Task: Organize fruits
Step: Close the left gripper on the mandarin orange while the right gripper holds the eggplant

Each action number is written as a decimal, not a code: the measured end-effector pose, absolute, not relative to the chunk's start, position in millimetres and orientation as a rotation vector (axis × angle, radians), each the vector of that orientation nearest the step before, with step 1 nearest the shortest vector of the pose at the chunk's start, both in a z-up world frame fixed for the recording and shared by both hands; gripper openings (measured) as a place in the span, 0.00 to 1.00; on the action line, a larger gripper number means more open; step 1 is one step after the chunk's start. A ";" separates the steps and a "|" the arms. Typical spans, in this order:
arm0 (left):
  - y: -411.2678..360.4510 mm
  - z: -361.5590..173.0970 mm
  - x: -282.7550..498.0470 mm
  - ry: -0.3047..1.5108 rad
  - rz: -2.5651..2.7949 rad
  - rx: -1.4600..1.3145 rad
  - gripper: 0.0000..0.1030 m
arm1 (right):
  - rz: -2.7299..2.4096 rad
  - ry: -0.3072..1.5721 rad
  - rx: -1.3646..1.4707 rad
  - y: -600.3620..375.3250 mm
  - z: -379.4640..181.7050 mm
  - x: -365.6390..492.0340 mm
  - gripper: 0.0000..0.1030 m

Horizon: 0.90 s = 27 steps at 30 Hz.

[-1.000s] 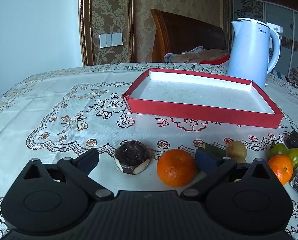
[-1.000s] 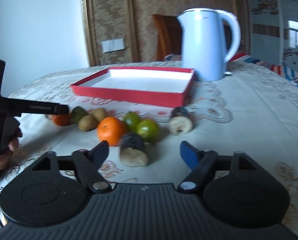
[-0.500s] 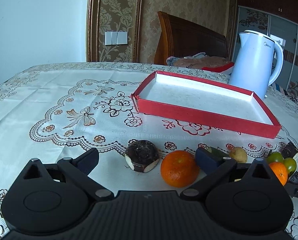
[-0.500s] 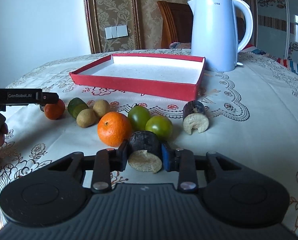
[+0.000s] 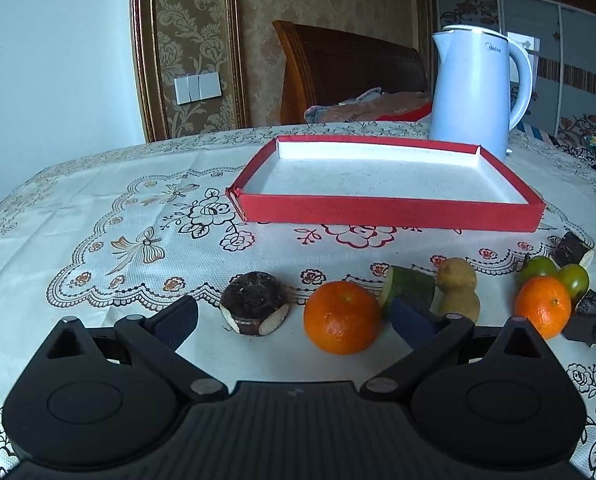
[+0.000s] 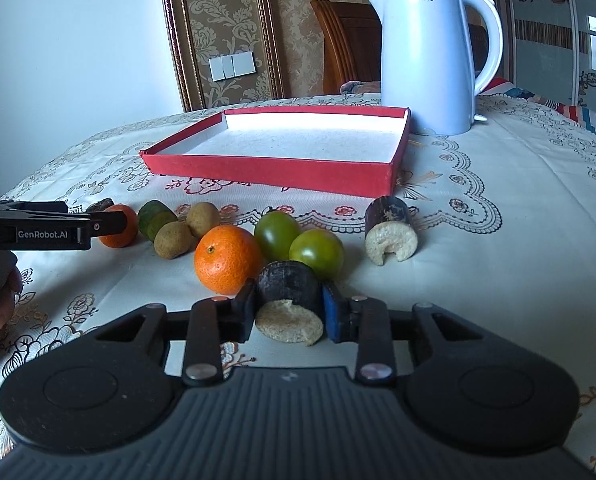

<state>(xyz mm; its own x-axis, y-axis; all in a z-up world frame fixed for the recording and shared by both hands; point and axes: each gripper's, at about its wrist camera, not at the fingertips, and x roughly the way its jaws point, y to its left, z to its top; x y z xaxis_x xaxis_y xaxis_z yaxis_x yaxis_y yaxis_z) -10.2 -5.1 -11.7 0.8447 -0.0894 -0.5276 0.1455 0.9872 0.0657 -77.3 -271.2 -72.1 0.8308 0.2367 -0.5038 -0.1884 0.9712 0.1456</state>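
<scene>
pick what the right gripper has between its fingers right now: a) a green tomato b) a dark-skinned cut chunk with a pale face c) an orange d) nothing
b: the right gripper is shut on the dark-skinned chunk, its pads pressing both sides; the orange sits free beside it.

**Soft daylight, sharp centre, bent edges**

Both wrist views are evenly lit by cool daylight, with no harsh glare. The brightest patch is the white floor of the red tray [image 5: 381, 178], which nearly washes out along its far wall in the right wrist view. The pale kettle [image 6: 427, 60] carries a soft sheen. Fruits throw short, faint shadows on the tabletop [image 5: 98, 208]. The black gripper bodies in the foreground read as dark and low in detail. Focus is crisp mid-frame; fisheye distortion curves the tabletop and wall trim toward the edges, and the corners darken.
</scene>
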 end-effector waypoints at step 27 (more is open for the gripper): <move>-9.7 -14.7 -6.4 0.570 -0.301 0.094 0.55 | 0.227 0.544 0.088 -270.1 -72.6 -77.2 0.31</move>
